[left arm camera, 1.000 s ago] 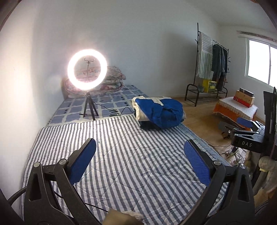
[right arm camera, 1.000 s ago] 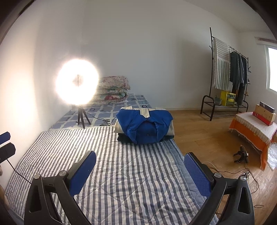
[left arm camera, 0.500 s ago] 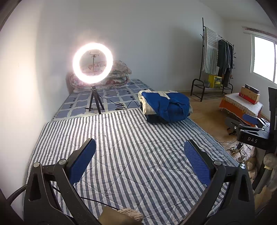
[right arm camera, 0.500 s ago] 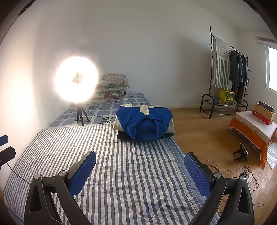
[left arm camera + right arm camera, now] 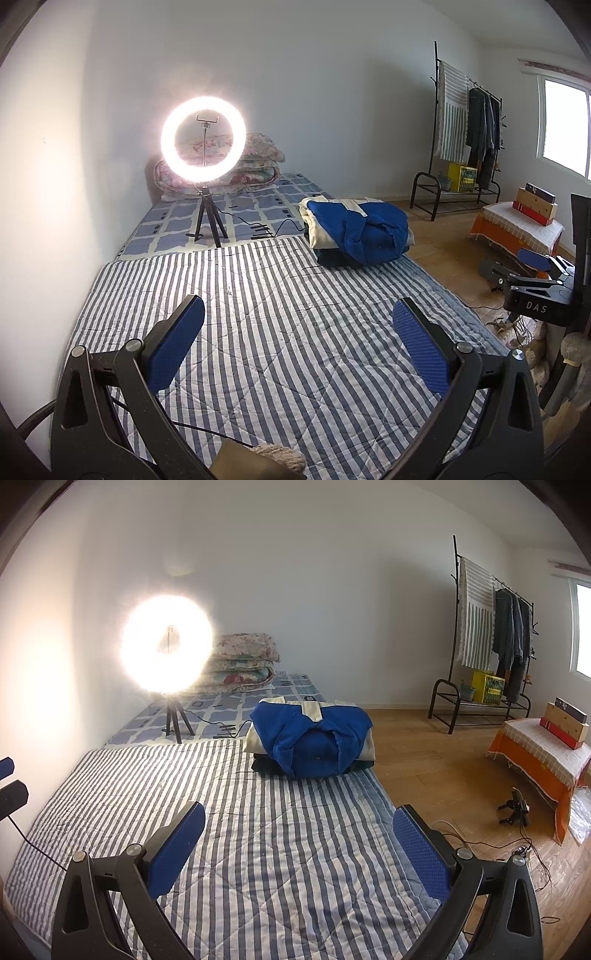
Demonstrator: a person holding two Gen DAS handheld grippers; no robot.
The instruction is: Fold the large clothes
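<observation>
Left gripper: blue pads spread wide, nothing between them. Right gripper: same, jaws fully apart, empty. Both hang above the striped quilt without touching it, pointed down the length of the bedding.

Beyond the fingers, the quilt surface is bare of garments. A thin black cable trails over its left edge in the right wrist view.

Task item: the blue garment lies at the far end of the quilt, on its right side, bundled on top of a cream layer and something dark beneath. It reads as a stack of already folded pieces, though at this range it could equally be a loose heap. Well apart from both grippers.

Farther out: ring light on a tripod on the checked mattress, rolled floral bedding against the wall behind it, clothes rack across the wooden floor.

Judgement: between folds, or not yet started; no cloth in hand or laid out. Next move calls for bringing a large garment onto the open quilt, pinching it at two corners, one gripper each, and spreading it flat before any fold.
</observation>
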